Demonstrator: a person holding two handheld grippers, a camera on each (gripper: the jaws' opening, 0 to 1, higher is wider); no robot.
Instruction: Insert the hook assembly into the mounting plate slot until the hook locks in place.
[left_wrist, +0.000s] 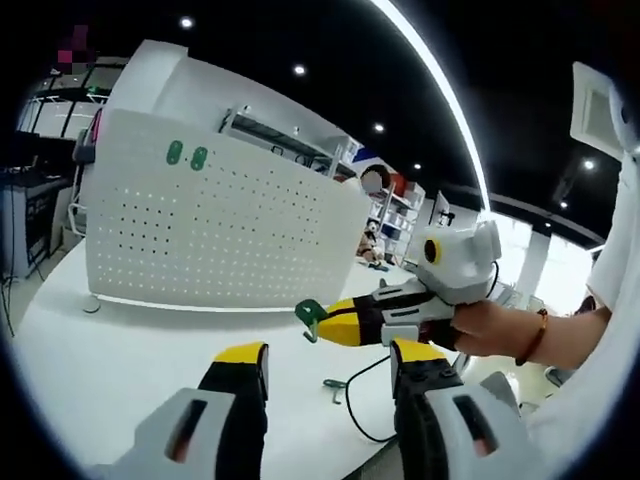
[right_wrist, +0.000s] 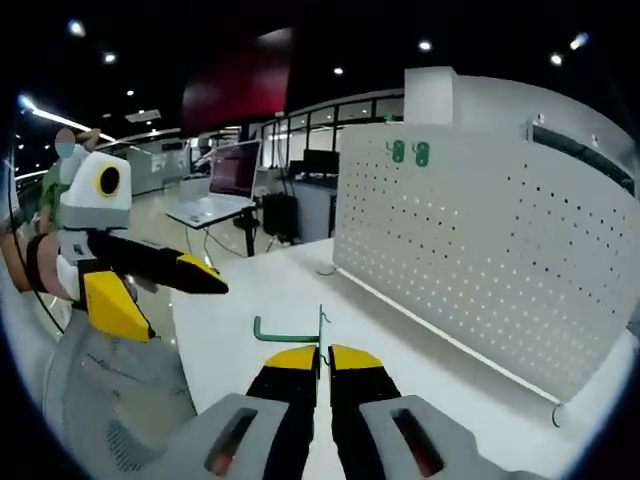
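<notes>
1. In the left gripper view, the left gripper (left_wrist: 325, 370) hangs nearest, its yellow-tipped jaws wide apart with nothing between them, above the white tabletop (left_wrist: 120, 360).
2. In the right gripper view, the right gripper (right_wrist: 323, 358) has its jaws together, clamped on a green hook (right_wrist: 285, 331) whose arm sticks out to the left.
3. A second green hook (left_wrist: 335, 384) and a black cable (left_wrist: 365, 400) lie on the tabletop just past the left jaws.
4. Beyond stands the white perforated mounting plate (right_wrist: 480, 240), upright on the tabletop, two green pieces (right_wrist: 409, 152) near its top corner.
5. Behind it: a laptop (right_wrist: 232, 170) on a desk, shelving (left_wrist: 290, 140), dark ceiling with spotlights and a light strip (left_wrist: 440, 90).
</notes>
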